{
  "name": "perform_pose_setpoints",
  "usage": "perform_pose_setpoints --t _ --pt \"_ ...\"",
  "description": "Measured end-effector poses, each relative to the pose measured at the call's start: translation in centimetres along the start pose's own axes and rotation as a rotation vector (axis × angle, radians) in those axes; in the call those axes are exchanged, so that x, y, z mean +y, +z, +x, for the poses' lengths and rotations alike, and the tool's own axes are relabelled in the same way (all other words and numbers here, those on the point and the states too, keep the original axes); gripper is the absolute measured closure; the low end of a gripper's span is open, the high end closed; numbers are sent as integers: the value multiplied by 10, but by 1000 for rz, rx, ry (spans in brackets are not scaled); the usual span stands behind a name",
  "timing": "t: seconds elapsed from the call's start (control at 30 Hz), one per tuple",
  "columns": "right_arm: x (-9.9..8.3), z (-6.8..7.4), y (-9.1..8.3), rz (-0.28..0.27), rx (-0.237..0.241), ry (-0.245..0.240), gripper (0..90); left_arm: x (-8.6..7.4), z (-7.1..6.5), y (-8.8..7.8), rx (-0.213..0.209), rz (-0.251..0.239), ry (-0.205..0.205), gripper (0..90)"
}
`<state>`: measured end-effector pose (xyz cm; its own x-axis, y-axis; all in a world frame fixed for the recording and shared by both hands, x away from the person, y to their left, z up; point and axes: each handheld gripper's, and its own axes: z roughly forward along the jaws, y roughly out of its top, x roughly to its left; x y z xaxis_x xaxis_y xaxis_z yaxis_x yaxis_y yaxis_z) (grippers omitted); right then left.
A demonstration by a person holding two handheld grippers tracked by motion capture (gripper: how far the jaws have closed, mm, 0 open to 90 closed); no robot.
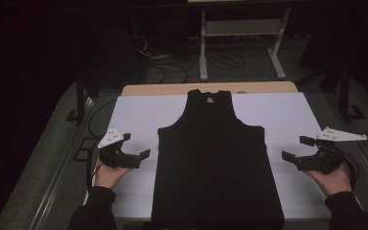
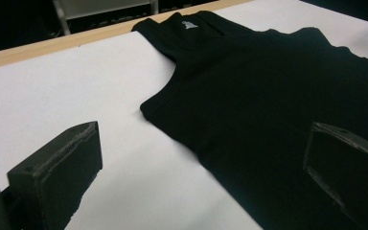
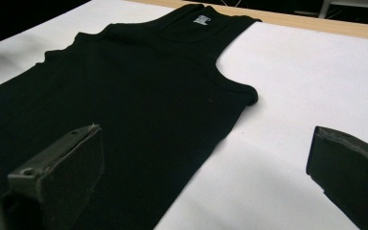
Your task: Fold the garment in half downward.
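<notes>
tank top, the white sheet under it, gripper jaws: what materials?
Tank top: looks like soft matte black knit, probably cotton; it lies limp, with bound armhole edges and a white neck label. White sheet: smooth, matte, flat, maybe paper or thin board; cannot tell which. It lies on a wood-look table. Left hand-held gripper and right hand-held gripper: hard black jaws, likely plastic, with scuffed edges.

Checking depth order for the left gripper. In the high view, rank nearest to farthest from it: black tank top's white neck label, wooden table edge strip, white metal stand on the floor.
1. White neck label on the black tank top, up and right of the left gripper.
2. Wooden table edge strip, along the table's far side.
3. White metal stand, on the floor beyond the table.
</notes>
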<state>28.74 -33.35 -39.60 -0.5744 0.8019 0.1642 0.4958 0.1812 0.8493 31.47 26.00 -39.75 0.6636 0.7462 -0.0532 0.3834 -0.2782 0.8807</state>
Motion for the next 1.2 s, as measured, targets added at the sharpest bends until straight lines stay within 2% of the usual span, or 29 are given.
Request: perform_pose_setpoints --t 0.4,0.7,0.83,0.9,1.2 --pt "11 -4 8 21 -1 -28 0 7 1 8 -19 5 14 0" --pt "20 -7 12 38 5 -39 0 13 7 19 -21 42 25 0" --pt "26 -11 12 46 6 -37 0 15 10 22 -23 47 14 0" --pt "29 -13 12 50 8 -40 0 16 12 24 -25 70 14 0" --pt "38 -18 12 61 10 -45 0 25 14 29 -33 76 25 0"
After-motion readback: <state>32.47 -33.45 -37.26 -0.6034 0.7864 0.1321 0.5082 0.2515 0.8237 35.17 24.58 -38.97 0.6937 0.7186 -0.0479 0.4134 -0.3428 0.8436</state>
